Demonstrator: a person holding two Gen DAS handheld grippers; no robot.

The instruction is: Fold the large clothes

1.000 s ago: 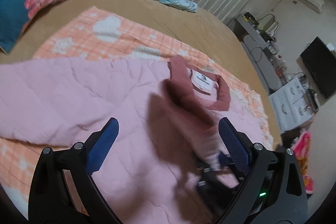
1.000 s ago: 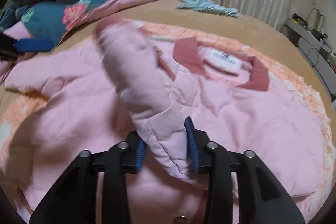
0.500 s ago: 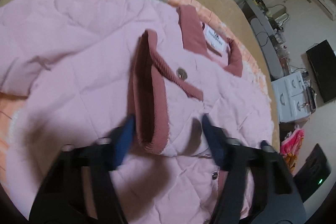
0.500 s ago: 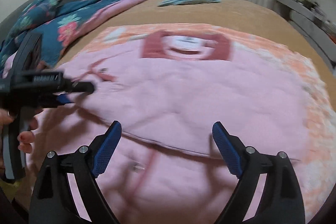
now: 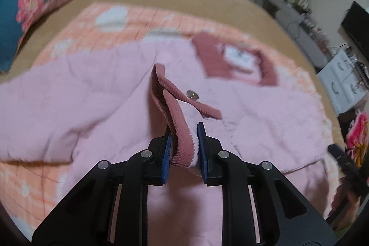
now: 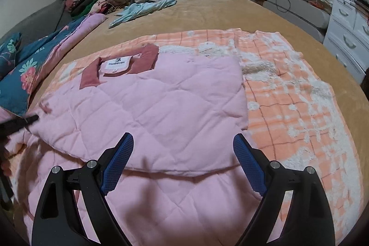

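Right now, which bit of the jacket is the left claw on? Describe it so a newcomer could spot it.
On the bed, a pink quilted jacket lies on an orange checked blanket. Below its collar, the left claw has just closed on the cuff: the only ribbed, dusty-red band lifted off the fabric, beside a metal snap.

pink jacket [image 6: 161,107], right gripper [image 6: 183,163] spread

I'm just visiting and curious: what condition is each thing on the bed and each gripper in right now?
Pink jacket: lying on the checked blanket, one side folded over.
Ribbed cuff: lifted, pinched.
Left gripper: has just closed on the cuff.
Right gripper: open, empty.
Checked blanket: spread flat.
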